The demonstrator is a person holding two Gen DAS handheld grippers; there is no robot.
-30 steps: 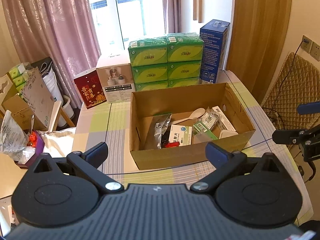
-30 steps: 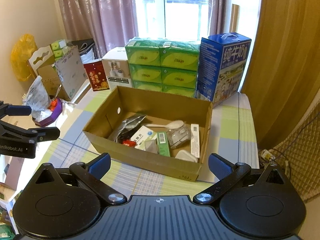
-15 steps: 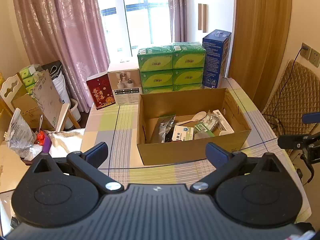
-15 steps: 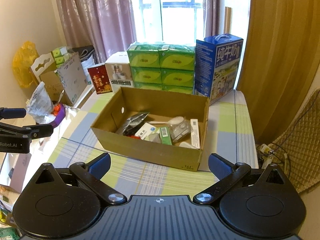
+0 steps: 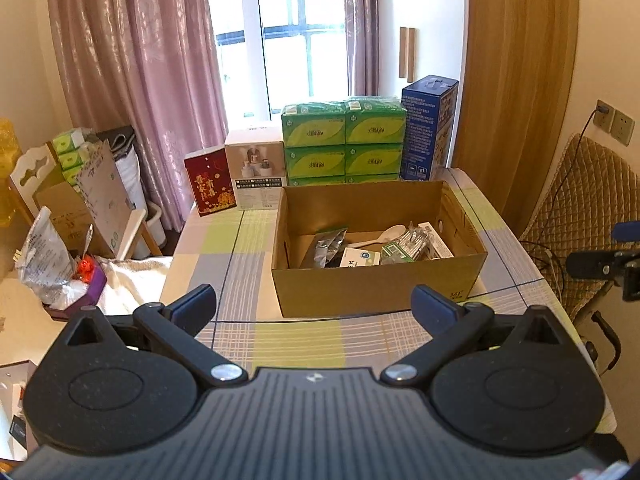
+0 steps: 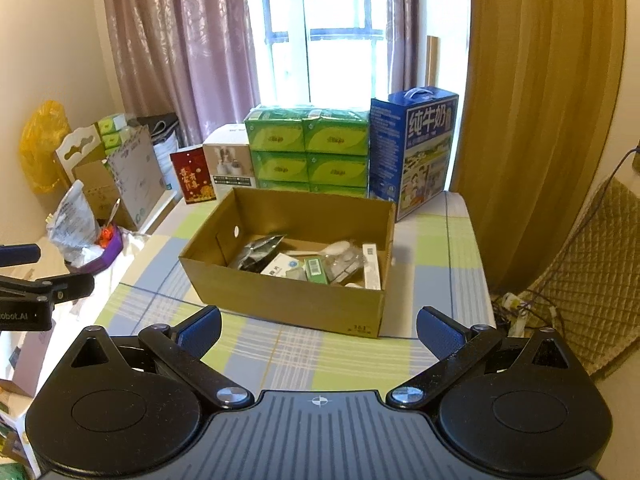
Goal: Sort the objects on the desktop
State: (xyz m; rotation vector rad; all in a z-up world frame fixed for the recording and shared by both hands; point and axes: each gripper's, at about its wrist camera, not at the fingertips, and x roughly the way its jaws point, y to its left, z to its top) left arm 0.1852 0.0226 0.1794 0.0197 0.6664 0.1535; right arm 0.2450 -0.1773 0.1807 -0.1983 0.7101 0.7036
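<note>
Both claws spread wide, holding nothing: left claw [image 5: 314,304] and right claw [image 6: 319,326] hover over the near edge of the checked bench [image 5: 280,340], well back from the cardboard box [image 5: 378,284]. Box sits at 12 o'clock of each claw. Inside: foil pouch [image 5: 326,246], white spoon [image 5: 386,236], small medicine cartons [image 6: 316,270].

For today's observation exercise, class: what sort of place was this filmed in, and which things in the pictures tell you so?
Most likely a room in a home, used partly for storage. Pink curtains hang beside a window, a checked tablecloth covers the table, and household goods stand on it: stacked green tissue packs and a blue milk carton.
</note>
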